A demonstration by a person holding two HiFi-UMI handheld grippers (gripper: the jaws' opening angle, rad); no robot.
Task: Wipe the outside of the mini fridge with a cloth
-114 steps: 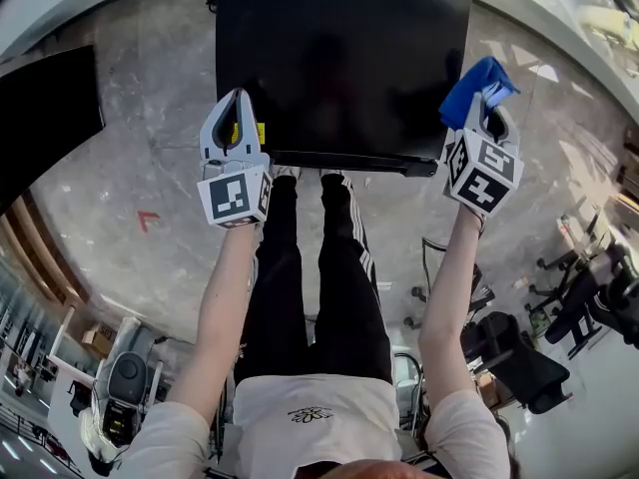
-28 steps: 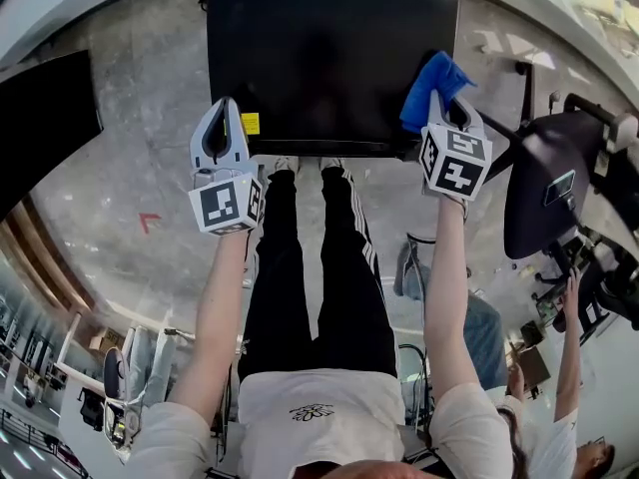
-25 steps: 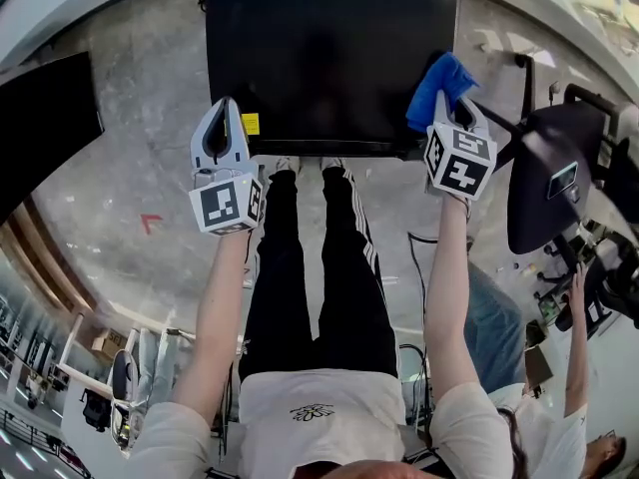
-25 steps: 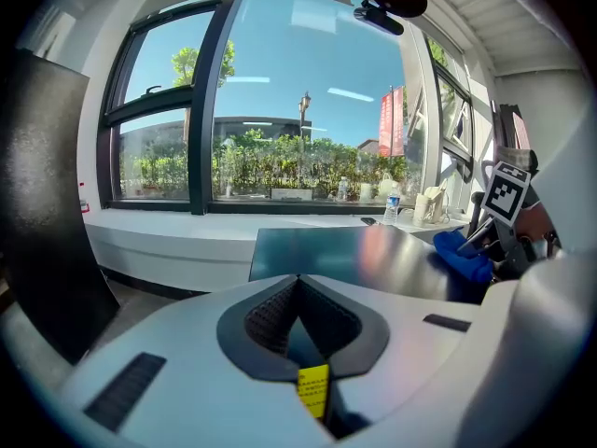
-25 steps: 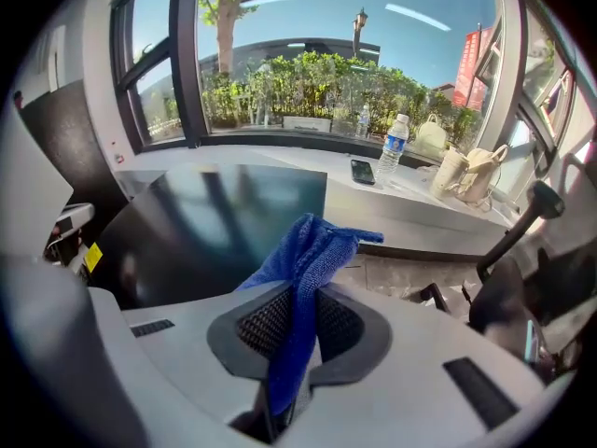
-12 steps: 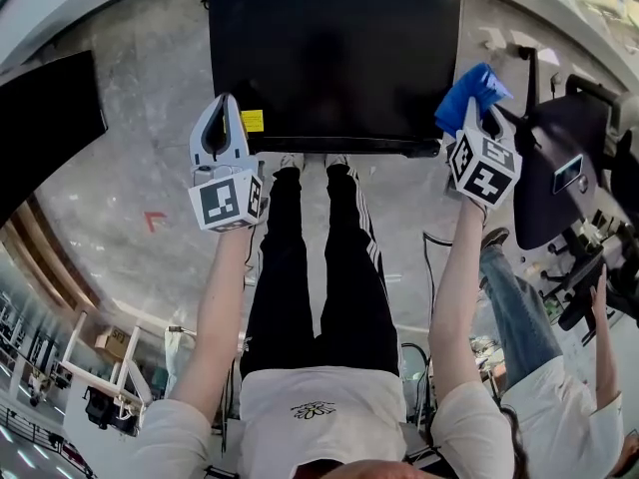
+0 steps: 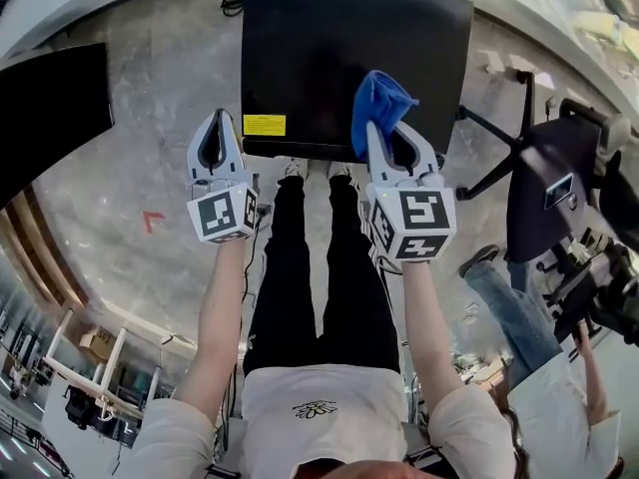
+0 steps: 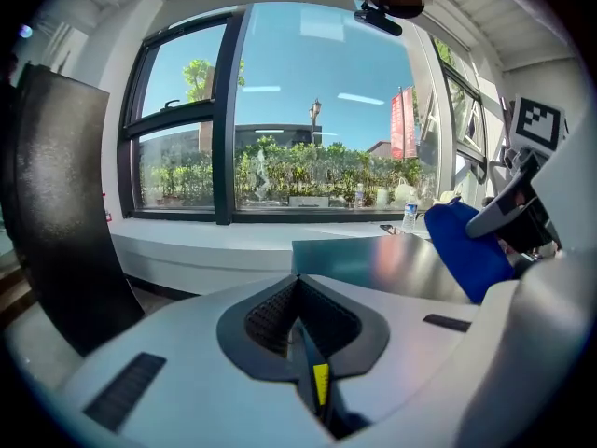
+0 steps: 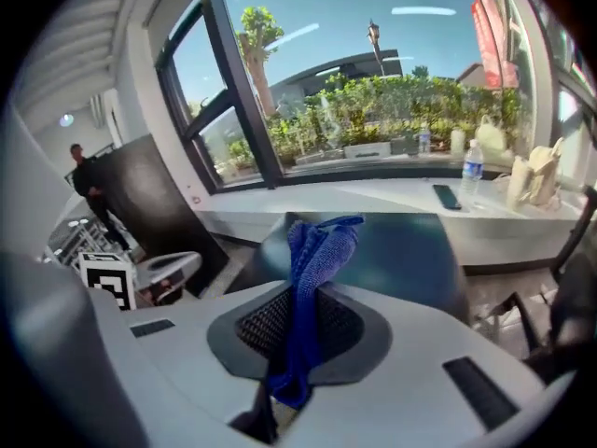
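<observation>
- I see a dark office chair (image 7: 544, 193) at the right.
- A small red mark (image 7: 149, 222) sits on the grey floor (image 7: 150, 148).
- A black panel (image 7: 50, 108) stands far left.
- On the window sill (image 9: 373, 192), a water bottle (image 9: 473, 168) stands near a dark phone (image 9: 446, 197).

L tool (image 8: 298, 292) jaws closed, empty — blue cloth (image 8: 462, 250) at rt.

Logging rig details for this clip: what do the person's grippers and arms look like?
The left gripper and right gripper are light grey shells with black textured pads, each carrying a white cube of black square markers. The person wears short white sleeves.
</observation>
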